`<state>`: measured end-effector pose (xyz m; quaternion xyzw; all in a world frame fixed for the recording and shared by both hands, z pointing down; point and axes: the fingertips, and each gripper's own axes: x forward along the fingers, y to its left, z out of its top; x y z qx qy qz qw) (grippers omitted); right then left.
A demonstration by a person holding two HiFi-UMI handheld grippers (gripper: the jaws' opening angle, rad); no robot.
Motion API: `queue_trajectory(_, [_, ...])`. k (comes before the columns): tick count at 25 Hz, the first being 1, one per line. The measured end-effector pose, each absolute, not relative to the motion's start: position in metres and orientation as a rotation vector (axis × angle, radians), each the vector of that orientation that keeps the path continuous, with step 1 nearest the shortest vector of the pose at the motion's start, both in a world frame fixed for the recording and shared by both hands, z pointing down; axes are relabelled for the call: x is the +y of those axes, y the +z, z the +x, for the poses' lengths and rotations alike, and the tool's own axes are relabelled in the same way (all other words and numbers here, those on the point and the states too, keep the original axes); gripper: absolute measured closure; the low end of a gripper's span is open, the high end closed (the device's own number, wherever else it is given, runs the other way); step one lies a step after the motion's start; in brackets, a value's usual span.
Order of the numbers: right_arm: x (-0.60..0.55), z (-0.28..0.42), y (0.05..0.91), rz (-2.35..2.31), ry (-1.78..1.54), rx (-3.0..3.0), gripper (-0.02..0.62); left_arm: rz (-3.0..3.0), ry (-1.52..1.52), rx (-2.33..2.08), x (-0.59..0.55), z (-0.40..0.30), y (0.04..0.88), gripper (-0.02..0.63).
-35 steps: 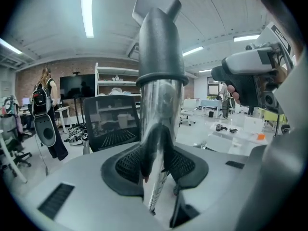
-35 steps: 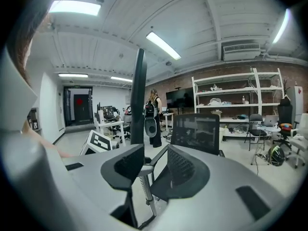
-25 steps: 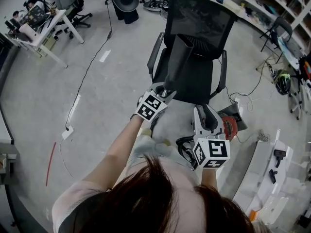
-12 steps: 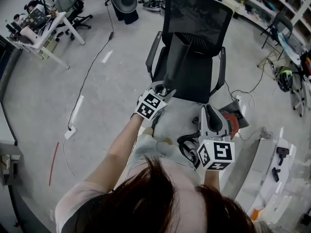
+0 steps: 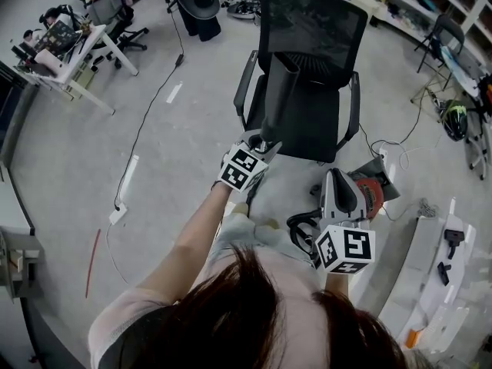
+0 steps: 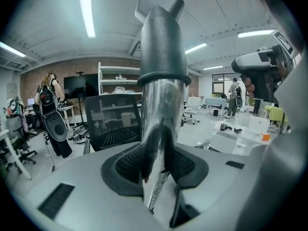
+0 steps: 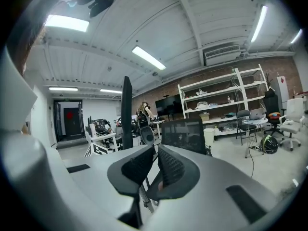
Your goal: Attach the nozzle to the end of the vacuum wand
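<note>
In the head view the person's hair (image 5: 254,314) fills the lower edge. The left claw (image 5: 264,148) sits mostly hidden behind its marker cube (image 5: 244,167). A dark nozzle (image 5: 282,91) rises from it before a black office chair (image 5: 311,21), but what the pads grip is hard to make out. The right claw (image 5: 337,179) hangs apart at the right, half covering a red object (image 5: 370,198) on the floor that cannot be identified. The left gripper view settles the grip: the shiny wand (image 6: 161,109) is clamped between the pads, with the nozzle on its upper end. The right gripper view shows its pads narrow, having just been closing, with nothing between them.
</note>
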<state>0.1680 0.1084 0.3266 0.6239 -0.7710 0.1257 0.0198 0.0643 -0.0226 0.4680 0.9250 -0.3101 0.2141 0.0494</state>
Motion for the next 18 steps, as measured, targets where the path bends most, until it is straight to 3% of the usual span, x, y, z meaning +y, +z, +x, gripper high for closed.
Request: queue_trajectory(18, [0.098,0.154,0.327,2.012,0.397,-2.296,0.569,2.81,0.64,-0.925,-0.027,0.054,0.466,0.465])
